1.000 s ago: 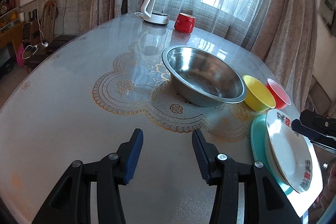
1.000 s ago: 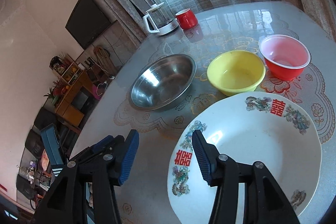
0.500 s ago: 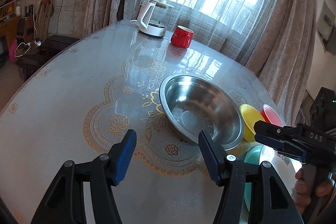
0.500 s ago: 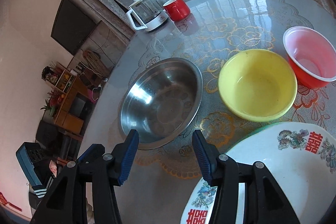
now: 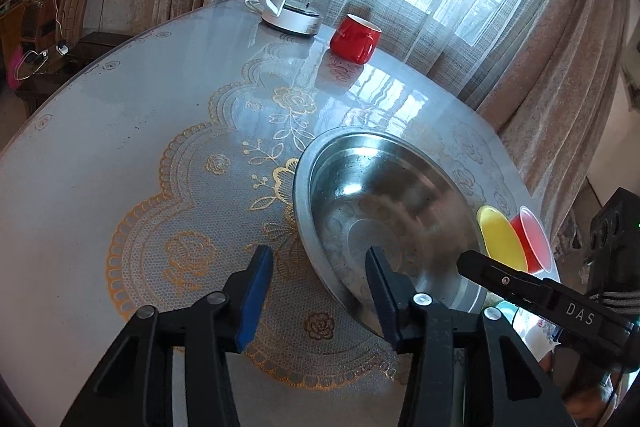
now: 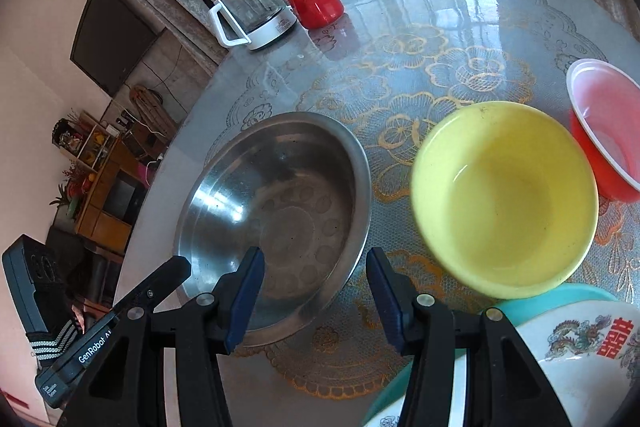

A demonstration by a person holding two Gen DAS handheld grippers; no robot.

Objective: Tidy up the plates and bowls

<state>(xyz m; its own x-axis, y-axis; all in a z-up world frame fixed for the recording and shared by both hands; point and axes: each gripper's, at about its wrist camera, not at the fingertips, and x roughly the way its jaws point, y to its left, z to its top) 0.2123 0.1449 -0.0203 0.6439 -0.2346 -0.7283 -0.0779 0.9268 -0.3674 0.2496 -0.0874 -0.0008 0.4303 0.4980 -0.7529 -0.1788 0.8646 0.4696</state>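
A large steel bowl (image 5: pixel 384 211) sits on the round table; it also shows in the right wrist view (image 6: pixel 276 223). A yellow bowl (image 6: pixel 504 199) and a red bowl (image 6: pixel 604 135) stand to its right. A white patterned plate (image 6: pixel 588 351) lies on a teal plate (image 6: pixel 560 295) at the near right. My left gripper (image 5: pixel 320 287) is open and empty over the steel bowl's near left rim. My right gripper (image 6: pixel 316 291) is open and empty above the steel bowl's near right rim.
A white kettle (image 5: pixel 292 3) and a red mug (image 5: pixel 356 39) stand at the far side of the table by the curtained window. The table (image 5: pixel 120 131) has a glossy gold-patterned cover. Furniture and a TV stand off to the left.
Both grippers have moved forward toward the steel bowl, staying open. The white plate has slid out from under the right gripper's view to its lower right corner.
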